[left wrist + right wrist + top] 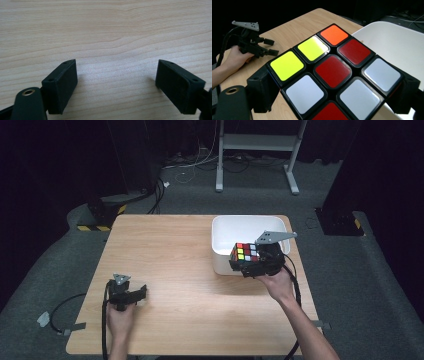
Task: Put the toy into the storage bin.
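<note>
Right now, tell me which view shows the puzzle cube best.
The right gripper view: the puzzle cube sits close up between the right gripper jaws, stickers clear. The high view shows it small by the white bin.

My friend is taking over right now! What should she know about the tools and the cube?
Right tool: shut on the puzzle cube, held up in the air at the near edge of the white bin.
Left tool: open, empty, low over the wooden table, far from the cube.
Done: the cube is picked up.
Left: it is not yet in the bin; probably carry it over the rim and let go inside.
</note>
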Demonstrator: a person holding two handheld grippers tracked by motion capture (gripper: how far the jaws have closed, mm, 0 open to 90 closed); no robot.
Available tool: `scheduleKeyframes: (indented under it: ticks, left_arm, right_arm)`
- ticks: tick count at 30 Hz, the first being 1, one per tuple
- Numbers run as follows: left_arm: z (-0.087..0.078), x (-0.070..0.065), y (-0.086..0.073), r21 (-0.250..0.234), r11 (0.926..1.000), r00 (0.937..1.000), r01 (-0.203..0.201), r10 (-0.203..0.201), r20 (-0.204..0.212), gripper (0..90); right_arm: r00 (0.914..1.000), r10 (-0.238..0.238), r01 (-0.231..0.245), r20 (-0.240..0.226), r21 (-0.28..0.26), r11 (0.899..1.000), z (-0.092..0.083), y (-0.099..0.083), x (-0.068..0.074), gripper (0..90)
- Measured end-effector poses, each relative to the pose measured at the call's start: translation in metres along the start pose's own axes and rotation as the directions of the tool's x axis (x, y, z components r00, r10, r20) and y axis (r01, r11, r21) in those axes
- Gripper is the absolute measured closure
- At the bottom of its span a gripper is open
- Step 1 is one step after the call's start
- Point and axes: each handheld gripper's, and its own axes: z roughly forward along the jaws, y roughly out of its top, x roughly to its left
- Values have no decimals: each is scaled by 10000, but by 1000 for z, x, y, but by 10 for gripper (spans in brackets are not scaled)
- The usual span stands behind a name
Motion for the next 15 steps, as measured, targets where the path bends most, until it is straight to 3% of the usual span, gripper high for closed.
scheduleKeyframes:
  ticks: [15]
  left_arm:
    - [0,0,0,15,10000,10000,-19,19,-7,180]
  right_arm:
    - [9995,27,-37,304,322,9995,6,17,-14,140]
